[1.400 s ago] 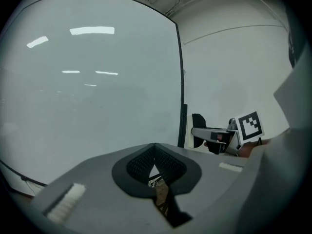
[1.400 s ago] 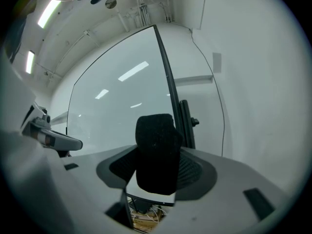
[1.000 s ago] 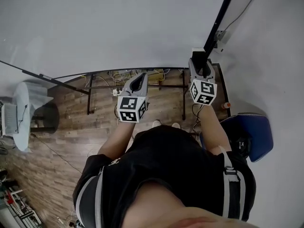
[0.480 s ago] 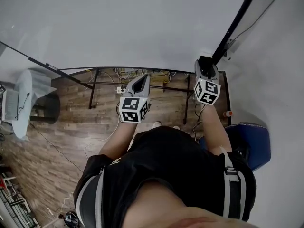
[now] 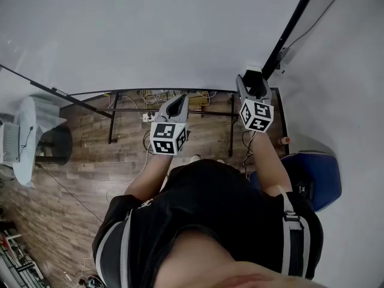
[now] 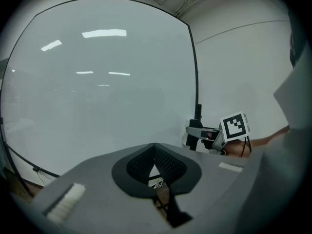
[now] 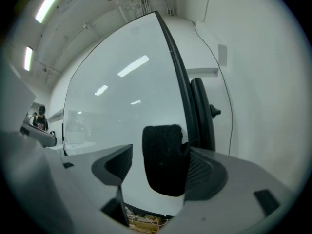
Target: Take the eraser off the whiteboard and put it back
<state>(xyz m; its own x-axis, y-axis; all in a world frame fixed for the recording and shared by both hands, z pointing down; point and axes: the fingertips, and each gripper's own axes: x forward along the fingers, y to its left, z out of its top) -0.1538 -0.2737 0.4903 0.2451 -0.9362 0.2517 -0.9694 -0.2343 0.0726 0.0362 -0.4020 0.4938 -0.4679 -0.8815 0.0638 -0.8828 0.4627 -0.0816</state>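
The black eraser sits against the whiteboard beside its dark right frame post. My right gripper points level at it, and its jaws have just been opening. The eraser stands between them, with a gap showing at the left jaw and the right jaw close against it. In the head view this gripper is at the board's lower right corner. My left gripper is shut and holds nothing. It hovers in front of the board's lower edge, to the left of the right gripper.
Under the board run its dark stand legs and a tangle of cables on the wooden floor. A blue chair stands at the right by the white wall. A white round table is at the far left.
Both grippers stay where they were in front of the board. Only the head view has shifted a little.
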